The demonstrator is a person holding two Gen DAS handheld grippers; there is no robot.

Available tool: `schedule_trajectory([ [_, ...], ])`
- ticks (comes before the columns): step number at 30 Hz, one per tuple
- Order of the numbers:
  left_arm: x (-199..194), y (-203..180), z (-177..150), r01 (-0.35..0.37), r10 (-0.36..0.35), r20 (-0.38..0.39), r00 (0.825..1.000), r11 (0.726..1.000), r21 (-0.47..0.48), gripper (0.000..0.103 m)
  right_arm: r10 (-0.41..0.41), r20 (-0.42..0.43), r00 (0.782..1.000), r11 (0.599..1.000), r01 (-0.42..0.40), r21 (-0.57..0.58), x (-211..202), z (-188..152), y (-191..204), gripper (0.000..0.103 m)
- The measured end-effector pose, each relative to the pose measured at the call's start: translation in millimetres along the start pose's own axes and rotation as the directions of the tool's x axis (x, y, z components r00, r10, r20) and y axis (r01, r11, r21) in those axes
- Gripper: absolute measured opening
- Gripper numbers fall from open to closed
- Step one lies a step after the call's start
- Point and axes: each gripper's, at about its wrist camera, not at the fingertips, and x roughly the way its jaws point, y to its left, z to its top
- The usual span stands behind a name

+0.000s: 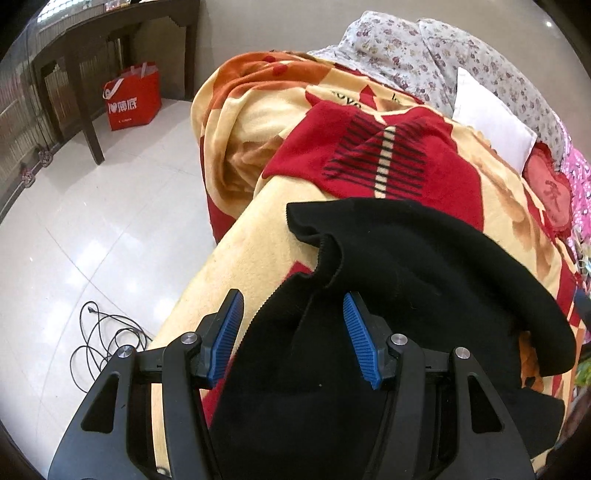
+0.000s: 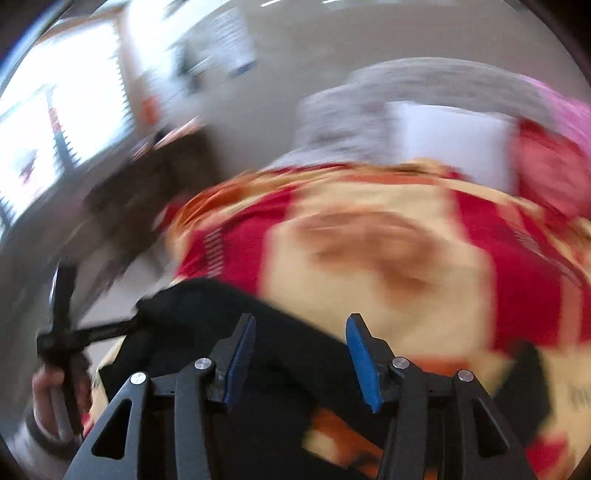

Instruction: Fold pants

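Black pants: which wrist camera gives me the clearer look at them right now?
The left wrist view. There the black pants are sharp, lying crumpled on the patterned blanket, with a ribbed edge visible between the open left tongs. The right wrist view is motion-blurred and shows only a dark strip of them under the right tongs.

A glossy white tiled floor (image 1: 92,236) is seen beside the bed (image 1: 258,258), with light reflected in it. A dark wooden table (image 1: 88,48) is set against the beige wall (image 1: 266,26). Bright windows (image 2: 74,122) are shown, blurred, in the right wrist view.
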Motion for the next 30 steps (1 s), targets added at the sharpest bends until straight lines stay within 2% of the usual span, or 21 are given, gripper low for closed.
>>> schedule_trajectory([
  [3, 4, 1, 1, 0.003, -0.003, -0.007, 1.0, 1.0, 0.001, 0.056, 0.04, -0.078, 0.996, 0.987, -0.051, -0.155, 56, 23, 37, 0.049],
  [7, 8, 2, 3, 0.013, -0.012, -0.011, 1.0, 1.0, 0.007, 0.056, 0.014, -0.172, 0.985, 0.962, -0.06, -0.265, 116, 41, 57, 0.05],
  [9, 9, 3, 4, 0.014, -0.014, -0.012, 1.0, 1.0, 0.008, 0.059, 0.017, -0.223, 0.975, 0.956, -0.081, -0.282, 140, 45, 58, 0.05],
  [12, 12, 5, 5, 0.022, -0.022, -0.013, 1.0, 1.0, 0.001, 0.062, 0.086, -0.302, 0.95, 0.958, -0.163, -0.238, 159, 38, 53, 0.048],
  [13, 13, 6, 5, 0.025, -0.025, -0.014, 1.0, 1.0, -0.001, 0.062, 0.096, -0.3, 0.949, 0.957, -0.171, -0.236, 159, 35, 53, 0.044],
  [15, 13, 7, 5, 0.029, -0.029, -0.013, 1.0, 1.0, -0.006, 0.063, 0.073, -0.256, 0.964, 0.955, -0.142, -0.26, 150, 31, 59, 0.015],
  [16, 14, 7, 5, 0.028, -0.028, -0.01, 1.0, 1.0, -0.008, 0.063, 0.075, -0.215, 0.974, 0.955, -0.133, -0.267, 141, 29, 59, 0.012],
  [20, 13, 6, 5, 0.022, -0.022, -0.003, 1.0, 1.0, -0.01, 0.063, 0.112, -0.086, 0.99, 0.964, -0.129, -0.232, 95, 32, 62, 0.009],
  [23, 9, 9, 4, 0.02, -0.02, 0.003, 1.0, 1.0, -0.019, 0.063, 0.172, -0.013, 0.985, 0.967, -0.172, -0.189, 51, 29, 65, 0.007],
  [27, -5, 25, -2, -0.011, 0.012, 0.024, 1.0, 1.0, -0.027, 0.063, 0.236, -0.004, 0.972, 0.959, -0.233, -0.163, 10, 3, 82, 0.007],
  [30, -17, 54, -10, -0.052, 0.053, 0.03, 0.998, 0.997, -0.05, 0.063, 0.264, -0.051, 0.963, 0.949, -0.268, -0.168, -7, -28, 105, 0.007],
])
